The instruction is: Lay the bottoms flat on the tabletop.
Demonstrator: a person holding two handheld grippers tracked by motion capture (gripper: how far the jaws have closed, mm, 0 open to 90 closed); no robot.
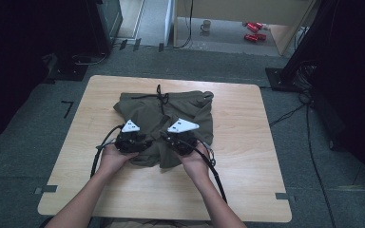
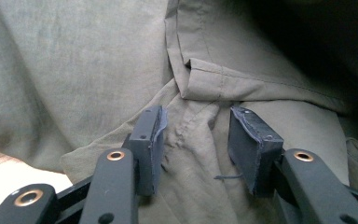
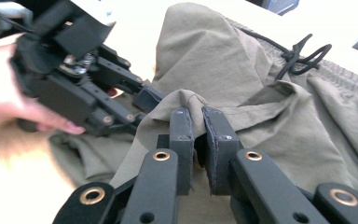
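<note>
- Lying mid-table, the olive shorts (image 1: 164, 126) are bunched at their near hem.
- Right gripper (image 3: 198, 140) is clamped on a thin fold; lifting could pull it free.
- Left gripper (image 2: 196, 144) stands apart over cloth, gripping nothing, so the shorts could drag unevenly.

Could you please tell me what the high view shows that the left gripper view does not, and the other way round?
High view: the whole wooden table, both hands, the right gripper beside the left gripper, the black drawstring and red cans on the floor beyond.
Left gripper view: close up, a stitched hem fold and fabric bunched between its parted pads.
Both: the olive shorts and a bit of tabletop.
</note>
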